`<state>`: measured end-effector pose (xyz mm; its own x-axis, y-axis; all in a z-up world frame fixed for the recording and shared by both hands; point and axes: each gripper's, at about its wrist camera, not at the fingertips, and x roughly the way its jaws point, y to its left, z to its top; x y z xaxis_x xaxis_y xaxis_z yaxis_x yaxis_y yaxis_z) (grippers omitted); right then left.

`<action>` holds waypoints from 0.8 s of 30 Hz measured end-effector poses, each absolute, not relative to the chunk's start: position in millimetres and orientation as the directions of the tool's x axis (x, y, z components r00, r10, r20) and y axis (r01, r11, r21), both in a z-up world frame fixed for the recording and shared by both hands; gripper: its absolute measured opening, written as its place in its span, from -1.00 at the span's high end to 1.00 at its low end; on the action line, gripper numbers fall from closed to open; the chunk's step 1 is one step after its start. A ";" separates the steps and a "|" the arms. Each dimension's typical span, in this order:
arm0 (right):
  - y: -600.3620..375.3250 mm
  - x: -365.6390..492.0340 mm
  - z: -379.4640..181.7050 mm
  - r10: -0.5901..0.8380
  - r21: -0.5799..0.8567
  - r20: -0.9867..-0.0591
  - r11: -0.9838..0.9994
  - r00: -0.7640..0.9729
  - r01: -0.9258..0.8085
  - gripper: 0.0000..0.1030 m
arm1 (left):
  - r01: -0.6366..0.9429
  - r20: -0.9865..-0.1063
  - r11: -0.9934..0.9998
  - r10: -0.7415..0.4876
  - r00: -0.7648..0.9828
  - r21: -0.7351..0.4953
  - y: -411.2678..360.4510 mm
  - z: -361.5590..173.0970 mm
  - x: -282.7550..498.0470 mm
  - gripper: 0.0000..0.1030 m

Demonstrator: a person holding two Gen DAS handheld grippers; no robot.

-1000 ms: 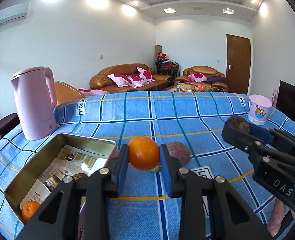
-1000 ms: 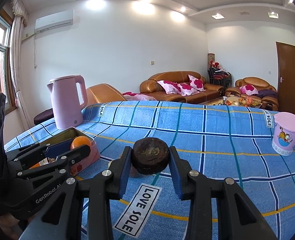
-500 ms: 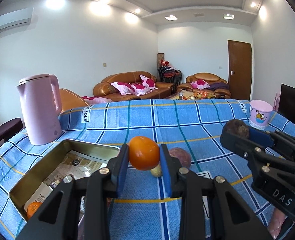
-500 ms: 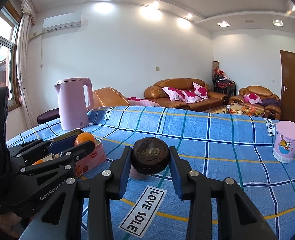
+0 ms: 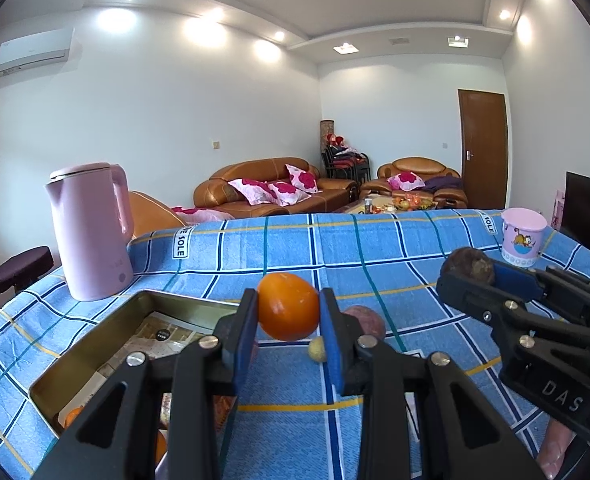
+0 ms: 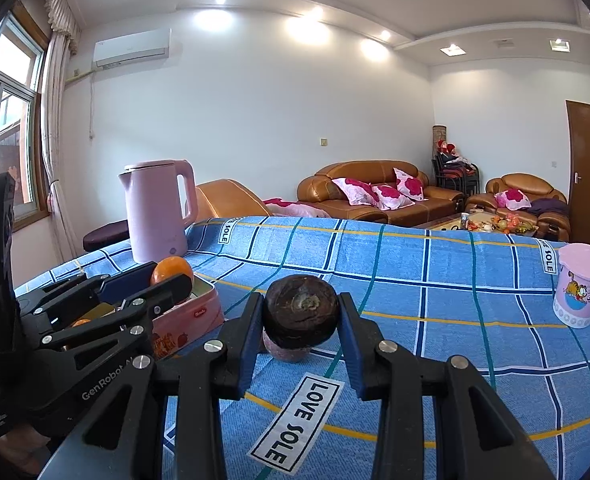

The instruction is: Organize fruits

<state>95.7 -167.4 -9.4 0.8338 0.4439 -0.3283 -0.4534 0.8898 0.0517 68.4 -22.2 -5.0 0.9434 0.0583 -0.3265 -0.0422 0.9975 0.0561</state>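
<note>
Over the blue plaid tablecloth [image 5: 375, 248], both hands hold fruit aloft. Left gripper [image 5: 288, 316] is clenched on a round orange fruit [image 5: 288, 306], w/ the open gold-lined metal tin [image 5: 95, 344] just below and to its left; another orange piece [image 5: 71, 416] already lies in the tin's near corner. Right gripper [image 6: 301, 322] grasps a dark brown wrinkled round fruit [image 6: 301, 312], clear of the cloth. A purplish round fruit [image 5: 369, 320] and a small yellowish one [image 5: 315, 350] sit on the cloth btwn the two grippers. Pink kettle [image 5: 91, 232] stands beyond the tin.

Step in hand, I'd say: drop the orange fruit into the tin. To do it well, swing left over bare lining, not the rim, lower close before letting go so it doesn't roll out, and keep the right gripper back, since the two tools are near each other.
</note>
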 end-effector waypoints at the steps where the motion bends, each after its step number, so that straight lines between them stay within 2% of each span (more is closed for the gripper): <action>1: -167.2 95.7 -9.5 0.444 0.051 -0.329 0.890 0.834 -0.453 0.24 | -0.046 -0.328 0.997 0.062 0.943 0.058 -22.2 -5.0 68.2 0.37; 15: -161.5 101.1 -8.9 0.456 0.057 -0.348 0.882 0.819 -0.467 0.24 | -0.068 -0.312 0.990 0.103 0.945 0.122 -15.6 -2.6 59.6 0.37; 24: -135.5 109.7 -10.0 0.486 0.062 -0.393 0.861 0.780 -0.505 0.25 | -0.109 -0.345 0.989 0.138 0.929 0.101 17.9 3.3 57.7 0.37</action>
